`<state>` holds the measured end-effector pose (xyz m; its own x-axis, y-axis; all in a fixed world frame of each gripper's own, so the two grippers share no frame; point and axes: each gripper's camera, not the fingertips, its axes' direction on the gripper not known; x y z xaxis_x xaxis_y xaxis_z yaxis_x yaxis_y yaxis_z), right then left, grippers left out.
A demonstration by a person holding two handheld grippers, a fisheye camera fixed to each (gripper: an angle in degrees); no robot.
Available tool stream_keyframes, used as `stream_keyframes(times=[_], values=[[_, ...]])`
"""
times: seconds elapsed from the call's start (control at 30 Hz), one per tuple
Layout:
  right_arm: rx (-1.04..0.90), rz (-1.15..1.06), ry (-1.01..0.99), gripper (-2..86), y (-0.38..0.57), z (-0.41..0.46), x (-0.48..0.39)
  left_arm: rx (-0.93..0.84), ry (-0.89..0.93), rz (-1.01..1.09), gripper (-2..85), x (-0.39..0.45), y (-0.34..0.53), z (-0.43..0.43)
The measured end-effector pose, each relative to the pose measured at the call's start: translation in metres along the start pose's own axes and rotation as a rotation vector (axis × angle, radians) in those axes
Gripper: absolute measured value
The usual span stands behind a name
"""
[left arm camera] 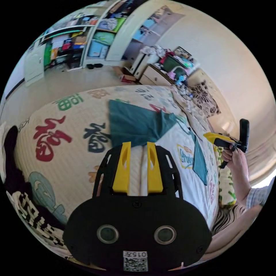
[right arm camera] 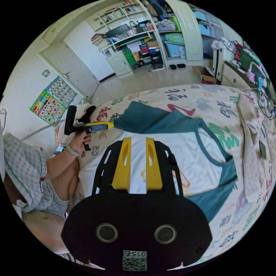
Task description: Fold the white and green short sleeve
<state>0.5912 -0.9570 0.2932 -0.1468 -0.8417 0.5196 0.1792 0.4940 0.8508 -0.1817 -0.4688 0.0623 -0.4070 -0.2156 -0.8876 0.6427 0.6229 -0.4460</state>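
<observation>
The white shirt with teal-green sleeves (left arm camera: pixel 184 143) (right arm camera: pixel 178 149) lies spread face up on a bed with a cream cover printed with coloured characters (left arm camera: pixel 57 161) (right arm camera: pixel 201 97). One sleeve (left arm camera: pixel 135 123) (right arm camera: pixel 149 119) is fanned out flat; the other (left arm camera: pixel 199 161) (right arm camera: pixel 221 184) lies along the body. My left gripper (left arm camera: pixel 138 143) (right arm camera: pixel 110 125) hovers at the sleeve's lower edge, jaws slightly apart, white cloth showing behind the gap. My right gripper (right arm camera: pixel 138 140) (left arm camera: pixel 208 135) is over the white body, also open, held in a hand off the bed's side.
A dark garment (left arm camera: pixel 13 161) lies at one bed edge, a green-patterned cushion (left arm camera: pixel 227 178) at another. A patterned blanket (right arm camera: pixel 254 143) runs along the far side. The person's arm and leg (right arm camera: pixel 60 166) are beside the bed. Shelves and cupboards (right arm camera: pixel 138 37) stand beyond the floor.
</observation>
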Motion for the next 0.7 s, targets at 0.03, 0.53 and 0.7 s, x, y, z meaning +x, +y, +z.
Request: stream_keyframes(times=[0.03,0.53,0.7], values=[[-0.007,-0.002,-0.055,8.1,-0.037,0.023,-0.005,-0.005,0.006,-0.050,9.4,-0.018,0.000,-0.008],[-0.340,-0.101,0.315,4.0,-0.222,0.209,-0.051,-0.106,-0.008,0.066,1.2,-0.059,-0.002,-0.038],[-0.183,0.019,0.148,0.3,-0.215,0.164,-0.018,-0.039,-0.033,0.117,-0.6,-0.044,-0.001,-0.071]])
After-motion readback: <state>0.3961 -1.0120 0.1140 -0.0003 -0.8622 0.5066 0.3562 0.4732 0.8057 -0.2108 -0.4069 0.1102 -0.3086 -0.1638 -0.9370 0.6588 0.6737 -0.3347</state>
